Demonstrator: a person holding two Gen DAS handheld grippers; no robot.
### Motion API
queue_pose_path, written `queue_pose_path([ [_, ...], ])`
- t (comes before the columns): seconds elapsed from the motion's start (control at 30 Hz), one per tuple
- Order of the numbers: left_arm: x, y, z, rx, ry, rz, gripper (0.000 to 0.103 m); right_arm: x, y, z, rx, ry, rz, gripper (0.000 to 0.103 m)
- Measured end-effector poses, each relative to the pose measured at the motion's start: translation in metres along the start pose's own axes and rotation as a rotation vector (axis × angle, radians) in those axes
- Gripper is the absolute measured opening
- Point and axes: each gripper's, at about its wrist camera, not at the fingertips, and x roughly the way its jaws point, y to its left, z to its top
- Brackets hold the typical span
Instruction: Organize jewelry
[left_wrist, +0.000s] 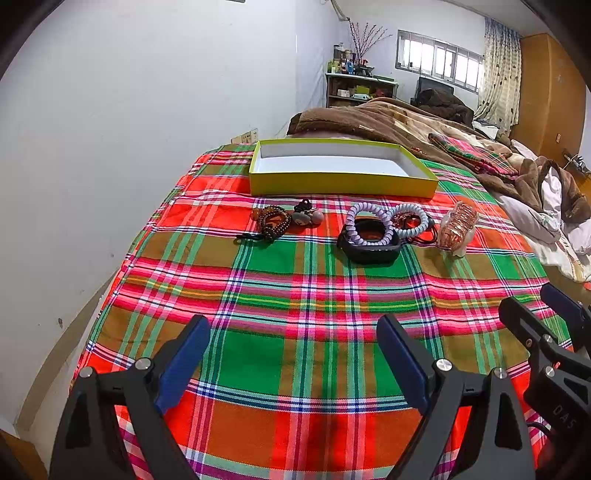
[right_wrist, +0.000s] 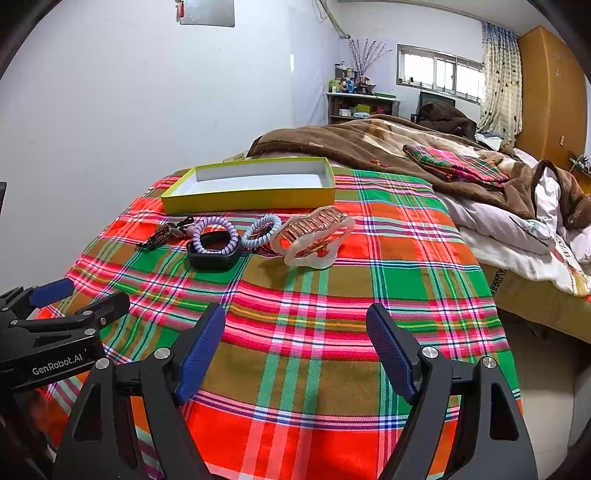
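An empty yellow-green box (left_wrist: 343, 184) (right_wrist: 255, 199) with a white inside lies at the far side of the plaid cloth (left_wrist: 295, 295). In front of it lie a brown bead bracelet (left_wrist: 274, 221) (right_wrist: 159, 233), grey stones (left_wrist: 308, 217), a black band (left_wrist: 369, 248) (right_wrist: 214, 256) with a purple coil tie (left_wrist: 369, 226) (right_wrist: 215, 234) on it, a blue coil tie (left_wrist: 410, 221) (right_wrist: 260, 231) and a pink hair claw (left_wrist: 458, 229) (right_wrist: 314, 240). My left gripper (left_wrist: 293, 363) (right_wrist: 64, 299) is open and empty near the front. My right gripper (right_wrist: 295, 354) (left_wrist: 543, 314) is open and empty beside it.
A brown blanket (left_wrist: 406, 122) (right_wrist: 369, 144), a folded plaid cloth (right_wrist: 454, 162) and white bedding (right_wrist: 517, 229) lie behind and to the right. A white wall (left_wrist: 129, 129) runs along the left. A shelf (left_wrist: 358, 88) stands far back.
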Motion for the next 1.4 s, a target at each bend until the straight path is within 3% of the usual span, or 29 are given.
queue_pose_path([
  [0.73,0.013,-0.001,0.003,0.031,0.042,-0.015,0.093,0.013,-0.005,0.007,0.002,0.026,0.006,0.079],
  [1.13,0.034,0.019,0.022,-0.01,0.077,-0.105,0.088,0.039,-0.036,0.04,0.102,0.036,0.039,0.079],
  [1.4,0.051,0.045,0.043,-0.098,0.101,-0.173,0.087,0.071,-0.036,0.062,0.152,0.067,0.053,0.078],
])
